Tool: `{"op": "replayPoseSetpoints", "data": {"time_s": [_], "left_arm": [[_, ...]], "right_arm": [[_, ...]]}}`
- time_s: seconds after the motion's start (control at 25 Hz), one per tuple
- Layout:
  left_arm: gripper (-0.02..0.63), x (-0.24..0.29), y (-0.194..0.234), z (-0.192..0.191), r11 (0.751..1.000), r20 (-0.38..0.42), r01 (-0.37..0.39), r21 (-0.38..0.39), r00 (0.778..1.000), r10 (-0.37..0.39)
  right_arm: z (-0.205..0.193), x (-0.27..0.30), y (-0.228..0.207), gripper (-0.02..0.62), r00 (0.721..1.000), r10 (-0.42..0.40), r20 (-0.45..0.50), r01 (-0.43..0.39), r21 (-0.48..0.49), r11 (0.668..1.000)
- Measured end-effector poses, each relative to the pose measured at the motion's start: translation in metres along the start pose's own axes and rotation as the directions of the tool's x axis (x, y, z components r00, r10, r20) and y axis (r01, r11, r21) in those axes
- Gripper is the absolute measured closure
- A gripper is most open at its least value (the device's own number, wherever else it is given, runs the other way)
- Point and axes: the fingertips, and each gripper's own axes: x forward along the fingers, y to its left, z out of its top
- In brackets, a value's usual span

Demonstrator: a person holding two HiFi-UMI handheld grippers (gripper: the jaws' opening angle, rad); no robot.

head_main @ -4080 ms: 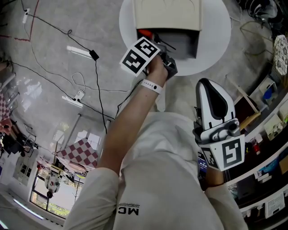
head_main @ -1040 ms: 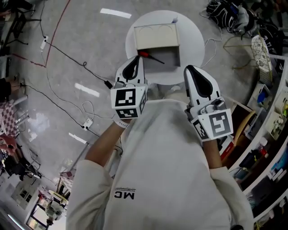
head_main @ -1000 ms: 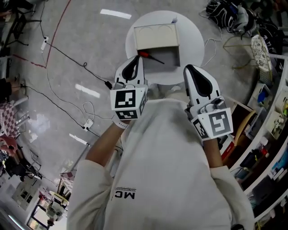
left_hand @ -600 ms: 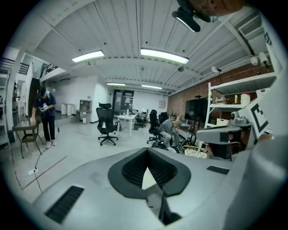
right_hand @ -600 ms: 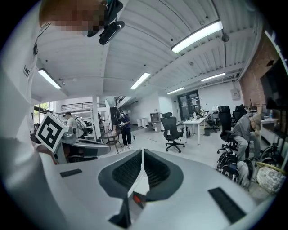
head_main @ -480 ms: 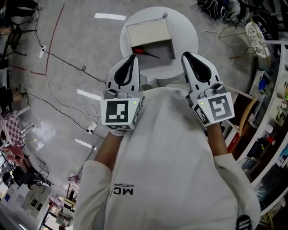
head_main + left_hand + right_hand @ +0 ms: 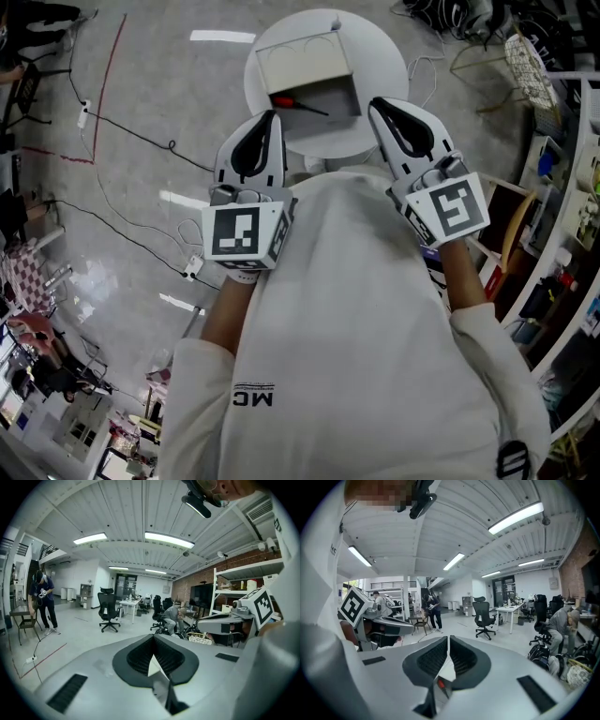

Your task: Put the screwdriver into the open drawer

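The screwdriver, red-handled with a dark shaft, lies inside the open drawer of a small beige cabinet on the round white table. Both grippers are held up in front of the person's chest, short of the table and apart from the drawer. My left gripper is shut with nothing in it; in its own view its jaws point out into the room. My right gripper is likewise shut and empty, its pads closed to a thin slit.
Black cables run over the grey floor at the left. Shelving with boxes stands at the right. The gripper views show office chairs, desks and people standing far off in the room.
The left gripper, earlier reaching at the drawer, has drawn back to the chest and the screwdriver stays in the drawer. Over the last second both grippers only shifted slightly.
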Motion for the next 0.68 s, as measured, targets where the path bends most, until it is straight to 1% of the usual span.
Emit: {"op": "replayPoseSetpoints", "data": {"time_s": [0.16,0.32,0.4,0.56,0.68], "left_arm": [[0.595,0.002,0.002,-0.005,1.0,-0.025,0.017,-0.008,1.0,-0.017],[0.595,0.005,0.003,-0.001,0.999,-0.017,0.031,-0.01,0.999,-0.031],[0.595,0.007,0.0,0.001,0.999,-0.013,0.043,-0.005,0.999,-0.043],[0.595,0.009,-0.007,0.001,0.998,-0.007,0.061,-0.009,0.998,-0.061],[0.595,0.009,-0.015,-0.008,0.997,-0.025,0.071,-0.015,0.997,-0.071]], "right_arm": [[-0.001,0.002,0.004,0.522,1.0,0.005,-0.009,-0.005,-0.008,1.0],[0.004,0.002,0.005,0.522,1.0,0.01,-0.001,-0.01,0.013,1.0],[0.004,0.001,0.003,0.522,1.0,0.013,-0.003,-0.013,0.008,1.0],[0.002,-0.003,0.004,0.522,1.0,0.02,-0.023,-0.02,-0.02,1.0],[-0.008,-0.009,0.007,0.522,0.999,0.016,-0.046,-0.016,-0.011,1.0]]}}
